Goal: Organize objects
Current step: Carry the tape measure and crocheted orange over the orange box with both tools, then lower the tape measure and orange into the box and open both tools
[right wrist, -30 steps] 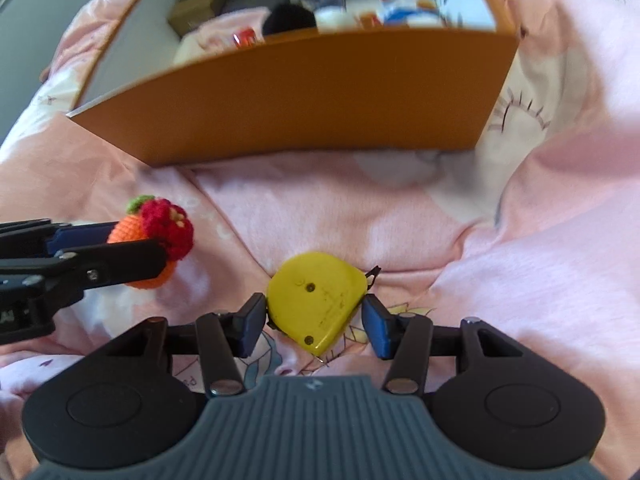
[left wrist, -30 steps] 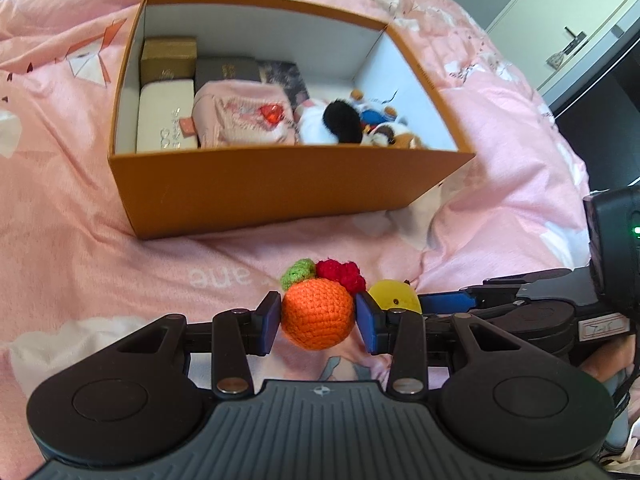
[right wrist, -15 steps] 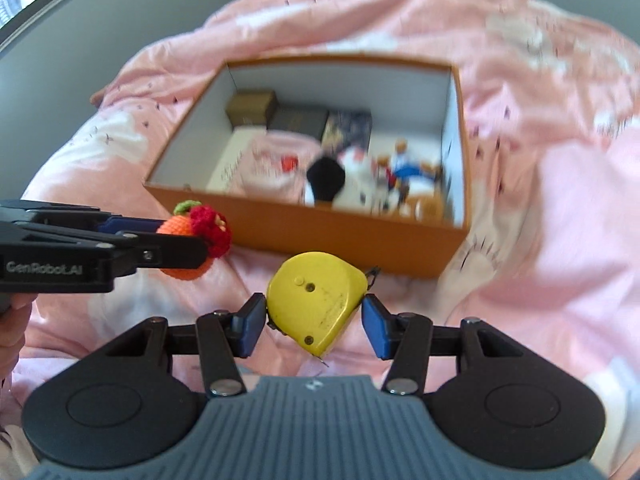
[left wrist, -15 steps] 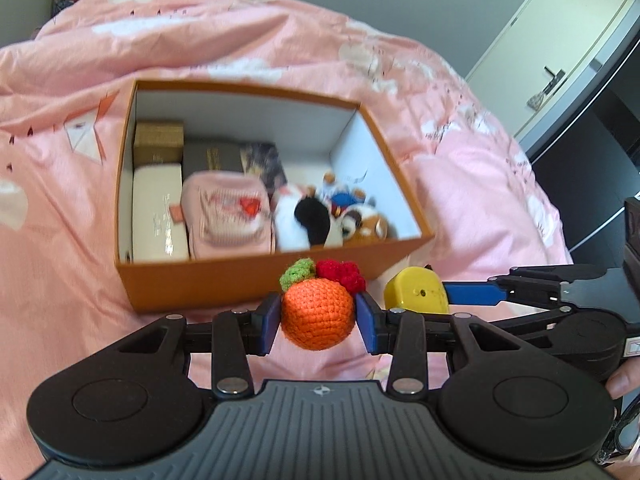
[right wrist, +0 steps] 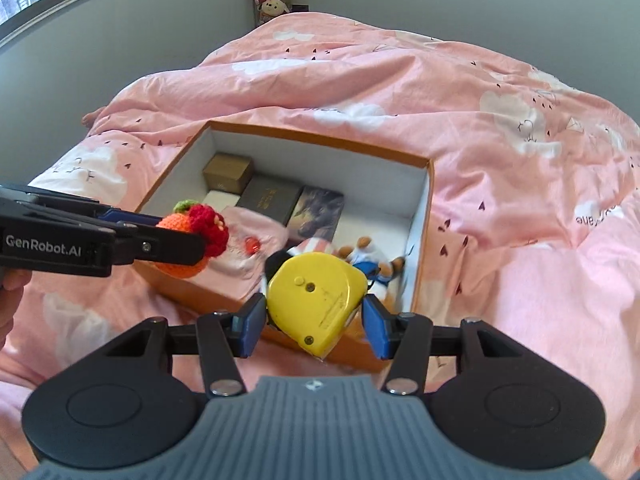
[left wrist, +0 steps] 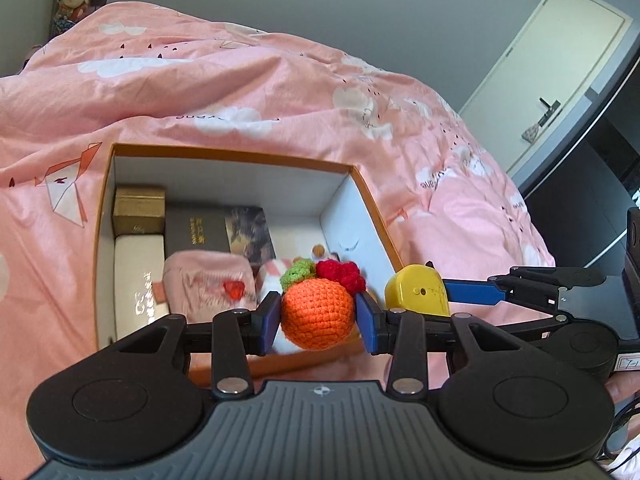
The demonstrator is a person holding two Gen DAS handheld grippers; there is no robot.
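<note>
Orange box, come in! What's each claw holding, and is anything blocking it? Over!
Left gripper clamps crochet orange. Right gripper clamps yellow tape measure. Orange box open, half full. Nothing blocking.

The crocheted ball [left wrist: 318, 316] is orange with a green and red top. The tape measure [right wrist: 316, 300] is yellow. The box [right wrist: 422, 276] is orange outside, white inside. The bed's duvet [left wrist: 240, 80] is pink with white clouds.
</note>
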